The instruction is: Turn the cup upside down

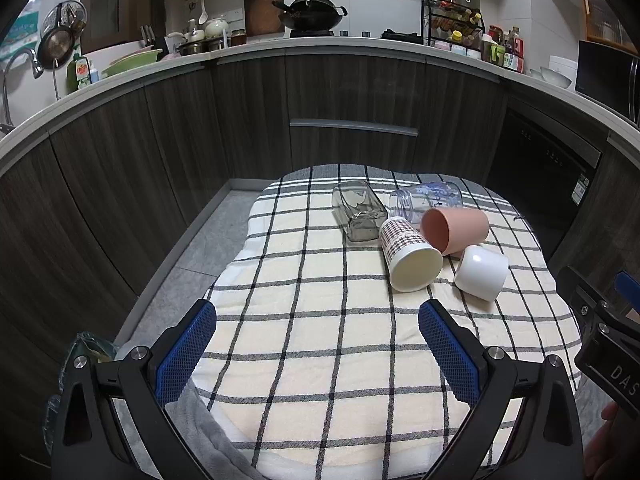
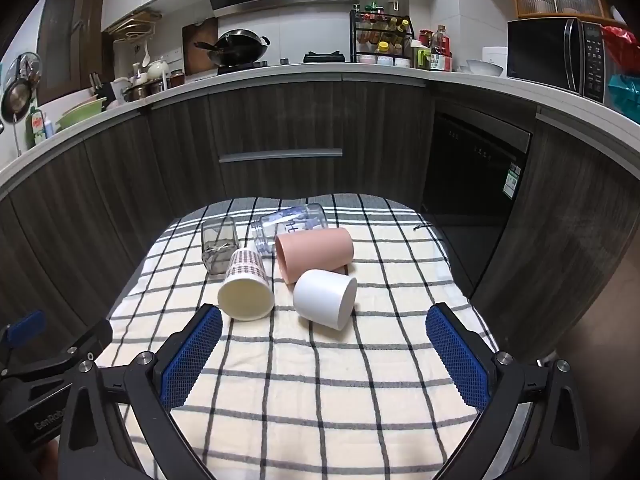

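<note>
Centrally on the checked cloth [image 2: 320, 380], five cups are seen lying on their sides: white cup [image 2: 326, 298], pink cup [image 2: 316, 254], plaid cup [image 2: 246, 286]. Both left hand-held gripper [image 1: 318, 334] and right hand-held gripper [image 2: 324, 338] are spread wide, holding nothing.

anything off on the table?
All five vessels lie tipped on their sides in a cluster on the checked cloth: plaid cup, white cup, pink cup, square glass, clear jar. No spill or breakage shows.
</note>
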`<state>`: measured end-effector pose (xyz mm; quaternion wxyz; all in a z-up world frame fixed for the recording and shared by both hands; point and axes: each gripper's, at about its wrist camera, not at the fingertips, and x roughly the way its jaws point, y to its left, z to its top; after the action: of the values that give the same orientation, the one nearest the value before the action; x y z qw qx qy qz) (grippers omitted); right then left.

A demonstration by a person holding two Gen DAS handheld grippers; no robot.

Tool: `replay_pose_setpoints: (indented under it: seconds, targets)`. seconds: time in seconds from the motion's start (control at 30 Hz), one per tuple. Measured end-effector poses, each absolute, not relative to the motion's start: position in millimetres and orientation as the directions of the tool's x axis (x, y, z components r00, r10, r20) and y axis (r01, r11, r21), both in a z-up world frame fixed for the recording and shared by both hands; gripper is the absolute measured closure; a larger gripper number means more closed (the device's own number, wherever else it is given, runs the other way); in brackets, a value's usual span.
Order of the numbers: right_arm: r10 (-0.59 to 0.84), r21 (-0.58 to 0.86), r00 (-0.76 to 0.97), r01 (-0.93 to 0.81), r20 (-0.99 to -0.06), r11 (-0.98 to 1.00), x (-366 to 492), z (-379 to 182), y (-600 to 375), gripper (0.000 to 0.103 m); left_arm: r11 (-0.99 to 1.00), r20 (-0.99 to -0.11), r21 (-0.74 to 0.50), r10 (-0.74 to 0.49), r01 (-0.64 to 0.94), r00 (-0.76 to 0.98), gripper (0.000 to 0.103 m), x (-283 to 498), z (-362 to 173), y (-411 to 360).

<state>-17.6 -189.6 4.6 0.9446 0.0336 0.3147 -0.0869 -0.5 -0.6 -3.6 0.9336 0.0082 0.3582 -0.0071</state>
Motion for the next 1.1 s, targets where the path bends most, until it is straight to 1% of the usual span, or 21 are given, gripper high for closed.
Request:
replay_pose_setpoints:
  seconds: [1.1]
  targets:
    - [-0.142,0.011,0.785,0.186,-0.603,0.983,-18.3,2.8,-189.3,0.001,1.000,-0.677,0.007,-0.012,0.022,0.736,0.000,0.8,-6.2,0.3]
